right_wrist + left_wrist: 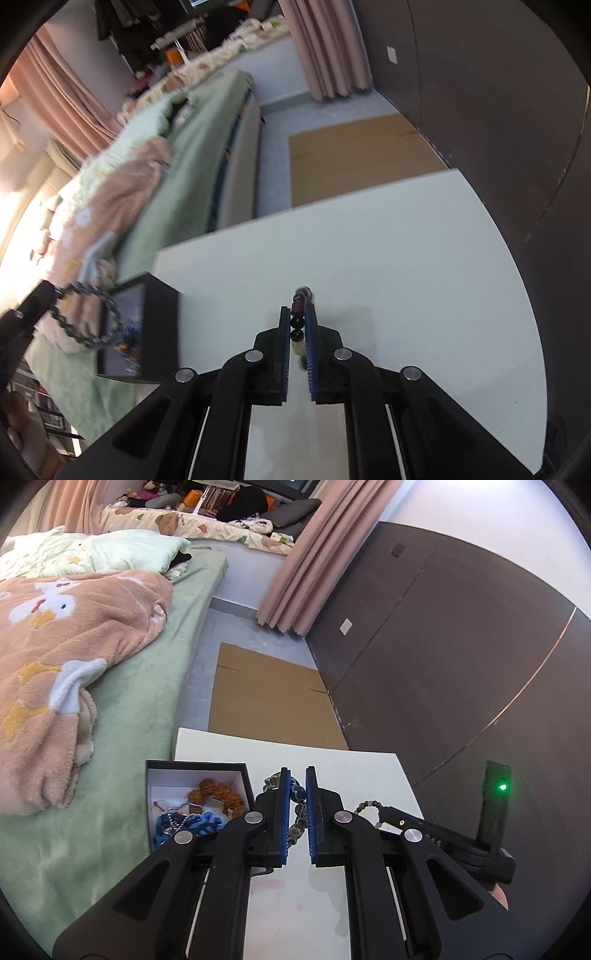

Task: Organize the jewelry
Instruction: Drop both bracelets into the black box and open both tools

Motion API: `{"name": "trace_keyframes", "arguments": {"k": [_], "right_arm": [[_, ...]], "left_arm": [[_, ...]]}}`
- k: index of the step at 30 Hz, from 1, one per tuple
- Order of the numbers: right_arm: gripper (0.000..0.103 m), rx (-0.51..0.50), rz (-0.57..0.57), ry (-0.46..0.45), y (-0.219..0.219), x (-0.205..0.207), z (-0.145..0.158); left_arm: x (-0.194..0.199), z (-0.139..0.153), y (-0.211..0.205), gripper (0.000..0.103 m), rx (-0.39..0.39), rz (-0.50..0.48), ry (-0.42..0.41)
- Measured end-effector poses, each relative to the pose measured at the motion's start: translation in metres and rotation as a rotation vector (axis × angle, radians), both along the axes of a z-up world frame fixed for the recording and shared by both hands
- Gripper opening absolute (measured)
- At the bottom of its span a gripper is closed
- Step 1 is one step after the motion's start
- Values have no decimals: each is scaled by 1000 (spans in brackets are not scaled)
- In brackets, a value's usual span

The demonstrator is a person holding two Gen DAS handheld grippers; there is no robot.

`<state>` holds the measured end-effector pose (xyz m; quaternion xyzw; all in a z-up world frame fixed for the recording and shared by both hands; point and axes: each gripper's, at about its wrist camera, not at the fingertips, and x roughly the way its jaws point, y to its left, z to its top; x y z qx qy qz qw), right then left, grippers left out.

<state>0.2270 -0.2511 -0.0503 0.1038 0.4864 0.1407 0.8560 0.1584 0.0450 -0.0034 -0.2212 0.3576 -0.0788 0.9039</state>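
Mid-transfer: you're carrying two bracelets toward the black box [195, 766], which sits at the left edge of the white table [369, 771] beside the bed [147, 686].

Left gripper [296, 775] is clenched on a grey-blue bead bracelet [300, 812]; in the right wrist view that loop [88, 317] hangs off the tips in the air just in front of the box opening [125, 332], not yet inside.

Right gripper [298, 314] is clamped on a dark bead bracelet [297, 325], red and black beads stacked between the blue pads [309, 354], above bare table and well right of the box. Its tip with a second strand [369, 805] shows in the left view.

The box already holds brown beads [218, 794] and a blue piece [192, 823] with a silver chain.

Next, I'd say: bring the left over the open compartment, lower until the loop's slack is past the rim, then release. Risk: the loop drapes over the wall. Right bracelet follows.
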Motion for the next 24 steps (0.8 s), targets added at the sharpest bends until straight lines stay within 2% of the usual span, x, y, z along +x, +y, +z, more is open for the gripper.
{"name": "trace_keyframes", "arguments": {"k": [5, 7, 9, 10, 11, 15, 24], "right_arm": [[8, 74, 19, -45, 9, -10, 16], [8, 99, 36, -67, 15, -17, 22], [8, 129, 53, -92, 21, -22, 30], [8, 140, 59, -102, 24, -25, 33], [8, 152, 67, -113, 27, -27, 36], [8, 211, 98, -139, 42, -33, 46], [8, 340, 194, -165, 83, -44, 62]], "left_arm": [[-8, 2, 13, 9, 15, 30, -6], [-6, -2, 19, 10, 20, 40, 17], [-4, -7, 26, 34, 26, 63, 50], [-7, -7, 29, 58, 30, 84, 45], [-9, -4, 32, 62, 35, 104, 28], [-16, 1, 45, 62, 34, 128, 10], [-22, 2, 72, 74, 16, 195, 11]]}}
